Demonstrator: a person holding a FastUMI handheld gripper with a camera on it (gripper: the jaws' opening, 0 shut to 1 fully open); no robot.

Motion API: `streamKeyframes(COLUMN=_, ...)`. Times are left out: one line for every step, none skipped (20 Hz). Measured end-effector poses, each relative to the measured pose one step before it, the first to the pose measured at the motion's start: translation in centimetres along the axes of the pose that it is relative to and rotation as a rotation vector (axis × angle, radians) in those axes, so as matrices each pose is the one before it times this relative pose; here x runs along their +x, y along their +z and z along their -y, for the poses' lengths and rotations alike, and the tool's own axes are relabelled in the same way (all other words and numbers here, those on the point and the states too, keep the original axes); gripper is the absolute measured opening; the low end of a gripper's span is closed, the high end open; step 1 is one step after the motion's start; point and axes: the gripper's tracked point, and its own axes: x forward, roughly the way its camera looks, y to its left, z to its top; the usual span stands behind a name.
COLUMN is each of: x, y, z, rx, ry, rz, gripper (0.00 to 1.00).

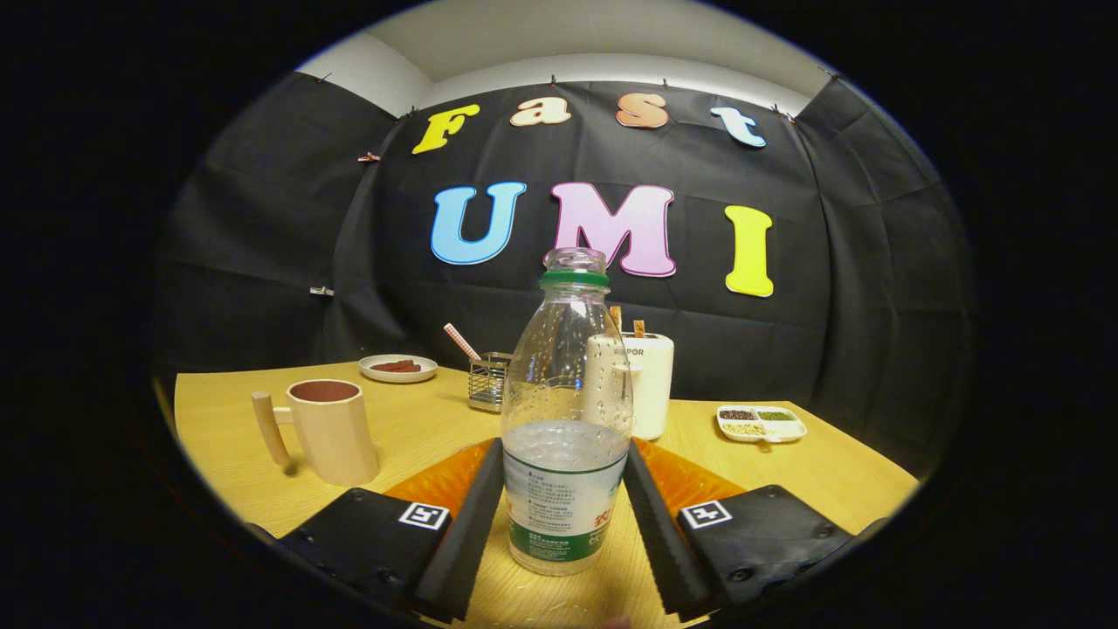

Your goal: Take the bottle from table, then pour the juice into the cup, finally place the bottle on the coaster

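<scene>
A: Status?
B: bottle (566, 419) upright on worktop (419, 428), uncapped, between tool (564, 507) fingers; both fingers seem pressed on it; not lifted.
A: Left?
B: pour into cup (334, 430); coaster (445, 479) placement.

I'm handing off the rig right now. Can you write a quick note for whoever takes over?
Hand-held gripper: fingers flank the bottle, apparently pressing its sides. Bottle upright on the table, uncapped, clear liquid low inside. Mug stands beyond the fingers, apart from the bottle. An orange mat, probably the coaster, lies just behind the bottle.
Done: bottle reached.
Left: lift, pour into mug, set bottle on coaster.
</scene>
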Motion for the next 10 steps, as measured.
streamKeyframes(x=-0.096, y=0.014, z=-0.017, rx=0.01014, ry=-0.00163, rz=-0.00051, gripper=0.81)
streamKeyframes(x=0.025, y=0.185, z=0.115, rx=0.00106, ry=-0.00401, rz=0.00003, gripper=0.77)
streamKeyframes(x=-0.028, y=0.049, z=-0.019, rx=-0.0154, ry=-0.00374, rz=-0.00084, gripper=0.76)
streamKeyframes(x=0.053, y=0.158, z=-0.022, rx=-0.02445, ry=-0.00352, rz=0.00118, gripper=0.72)
streamKeyframes(x=-0.086, y=0.083, z=-0.003, rx=-0.03704, ry=-0.00402, rz=-0.00234, gripper=0.72)
streamKeyframes(x=0.055, y=0.238, z=0.052, rx=-0.04392, ry=-0.00082, rz=0.00118, gripper=0.7)
streamKeyframes(x=0.083, y=0.282, z=0.174, rx=-0.05306, ry=-0.0023, rz=-0.0061, gripper=0.7)
streamKeyframes(x=0.096, y=0.276, z=0.014, rx=-0.04426, ry=0.00173, rz=-0.0036, gripper=0.7)
streamKeyframes(x=0.067, y=0.552, z=0.071, rx=-0.04335, ry=0.00151, rz=0.00359, gripper=0.7)
streamKeyframes(x=-0.009, y=0.558, z=0.064, rx=-0.04138, ry=0.00286, rz=0.00361, gripper=0.7)
